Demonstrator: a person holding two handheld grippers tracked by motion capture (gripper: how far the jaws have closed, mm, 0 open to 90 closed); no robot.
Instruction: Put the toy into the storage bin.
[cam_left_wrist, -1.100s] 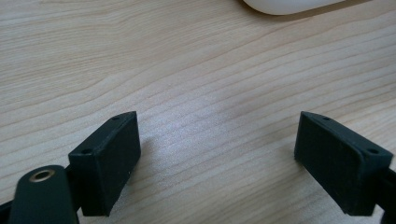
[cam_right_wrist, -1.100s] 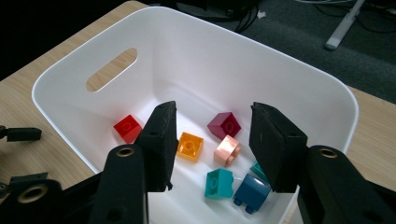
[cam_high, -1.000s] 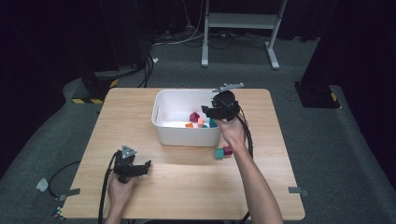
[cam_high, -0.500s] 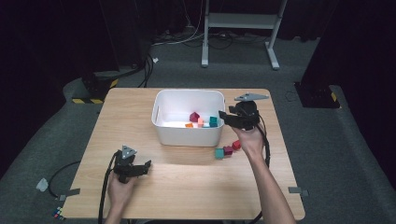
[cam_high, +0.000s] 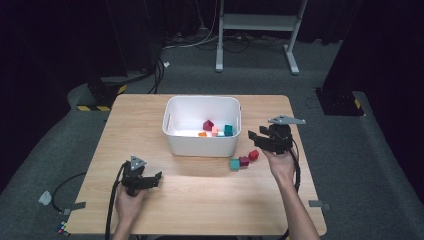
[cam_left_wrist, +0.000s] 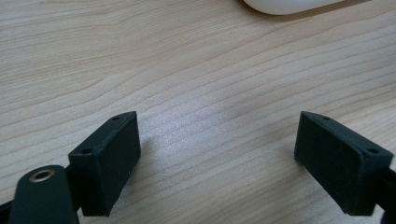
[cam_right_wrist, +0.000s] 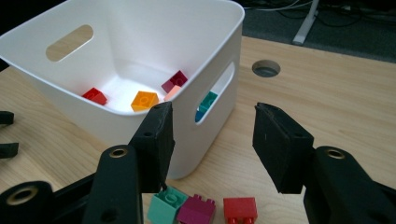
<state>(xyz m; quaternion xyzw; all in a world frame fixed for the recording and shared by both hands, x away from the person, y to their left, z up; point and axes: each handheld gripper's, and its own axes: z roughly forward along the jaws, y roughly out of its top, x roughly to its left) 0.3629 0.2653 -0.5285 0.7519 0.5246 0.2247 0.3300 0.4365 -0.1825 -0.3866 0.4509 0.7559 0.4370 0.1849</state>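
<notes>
White plastic makes up the bin at the middle of the table, and the work in hand looks like moving toy bricks from the tabletop into it. I judge the present step to be the approach for another pick. The right gripper hangs empty with its jaws apart, at about 3 o'clock from the bin and just above the three loose bricks.

Those bricks lie in a short row on the wood at roughly 4 o'clock from the bin, close to its front wall: a teal brick, a purple brick touching it, and a red brick just beside that. In the right gripper view they sit low between the two jaws.

Next the right gripper would need to drop, centre its jaws on one brick (the red one at the free end looks easiest to take alone) and close.

Inside the bin several bricks already rest on the floor: a red one, an orange one, a maroon one and a teal one seen through the handle slot.

At 7 o'clock from the bin the left gripper rests near the table's front edge, jaws wide apart over bare wood.
</notes>
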